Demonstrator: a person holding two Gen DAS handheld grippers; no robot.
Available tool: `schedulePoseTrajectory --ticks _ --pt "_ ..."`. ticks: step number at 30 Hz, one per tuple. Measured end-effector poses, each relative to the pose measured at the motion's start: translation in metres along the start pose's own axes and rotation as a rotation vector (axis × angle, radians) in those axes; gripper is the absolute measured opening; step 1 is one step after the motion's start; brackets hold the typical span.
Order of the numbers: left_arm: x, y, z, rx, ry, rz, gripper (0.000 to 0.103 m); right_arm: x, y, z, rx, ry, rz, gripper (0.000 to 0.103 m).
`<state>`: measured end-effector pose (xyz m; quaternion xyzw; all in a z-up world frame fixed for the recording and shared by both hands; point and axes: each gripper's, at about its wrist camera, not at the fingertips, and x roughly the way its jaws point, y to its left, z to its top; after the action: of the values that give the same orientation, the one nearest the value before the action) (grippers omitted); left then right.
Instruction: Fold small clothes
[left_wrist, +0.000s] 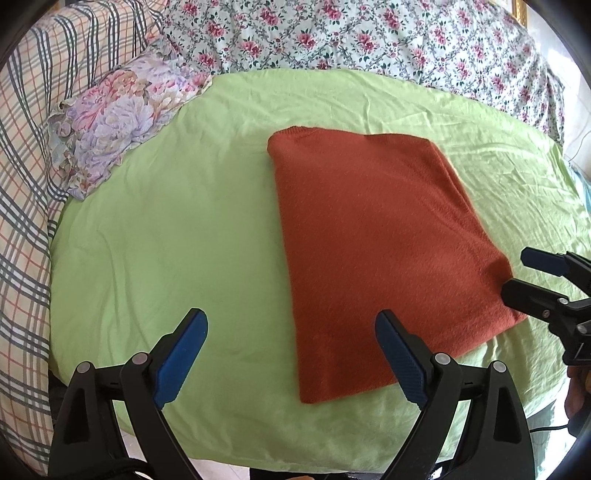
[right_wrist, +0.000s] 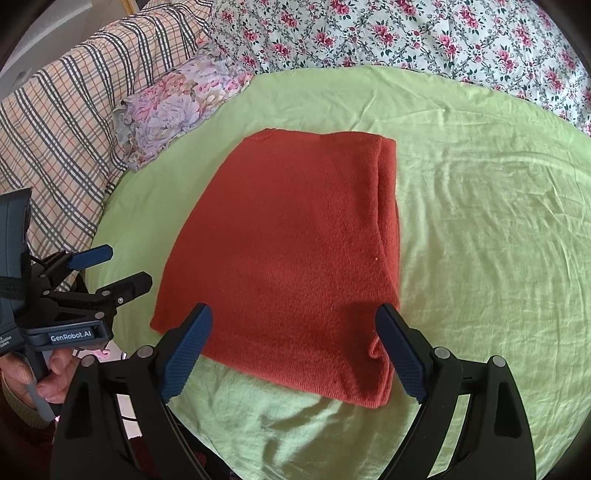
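A rust-red knitted garment (left_wrist: 373, 236) lies folded into a neat rectangle on the light green sheet (left_wrist: 177, 229); the right wrist view shows the garment (right_wrist: 291, 251) with a doubled fold along its right side. My left gripper (left_wrist: 291, 332) hangs open over the garment's near left edge, nothing between its blue pads. My right gripper (right_wrist: 293, 328) is open above the garment's near edge, also empty. The right gripper (left_wrist: 517, 273) appears at the garment's near right corner in the left wrist view. The left gripper (right_wrist: 125, 269) shows at far left in the right wrist view.
A floral pillow (left_wrist: 122, 122) lies at the back left of the green sheet (right_wrist: 480, 221). A plaid quilt (left_wrist: 26, 184) is bunched on the left and a flowered cover (left_wrist: 369, 33) runs along the back. A hand (right_wrist: 44, 373) holds the left gripper's handle.
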<state>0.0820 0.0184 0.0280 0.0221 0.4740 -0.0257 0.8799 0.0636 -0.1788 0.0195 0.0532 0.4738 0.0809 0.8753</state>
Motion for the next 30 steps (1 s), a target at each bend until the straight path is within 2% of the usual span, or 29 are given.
schedulePoseTrajectory --ticks 11,14,16,18,20,22,24,28,30 --pt "0.014 0.008 0.012 -0.033 -0.005 -0.019 0.093 0.008 -0.015 0.013 0.041 -0.022 0.013 0.09" --pt "0.028 0.018 0.024 -0.064 0.003 -0.071 0.093 0.012 -0.029 0.027 0.081 -0.055 0.032 0.09" --pt "0.043 0.029 0.038 -0.096 0.023 -0.152 0.093 0.019 -0.041 0.04 0.108 -0.066 0.035 0.09" --pt "0.061 0.039 0.054 -0.12 0.036 -0.196 0.093 0.027 -0.051 0.053 0.123 -0.071 0.026 0.082" --pt "0.08 0.047 0.07 -0.15 0.053 -0.217 0.093 0.039 -0.061 0.066 0.136 -0.062 0.015 0.068" --pt "0.103 0.055 0.087 -0.186 0.073 -0.26 0.093 0.053 -0.074 0.079 0.159 -0.05 0.011 0.06" --pt "0.124 0.063 0.1 -0.224 0.094 -0.286 0.093 0.066 -0.086 0.09 0.188 -0.044 0.017 0.056" --pt "0.17 0.073 0.125 -0.299 0.143 -0.386 0.093 0.092 -0.1 0.105 0.236 -0.025 0.049 0.044" --pt "0.182 0.073 0.139 -0.299 0.134 -0.382 0.093 0.101 -0.102 0.109 0.241 -0.016 0.06 0.036"
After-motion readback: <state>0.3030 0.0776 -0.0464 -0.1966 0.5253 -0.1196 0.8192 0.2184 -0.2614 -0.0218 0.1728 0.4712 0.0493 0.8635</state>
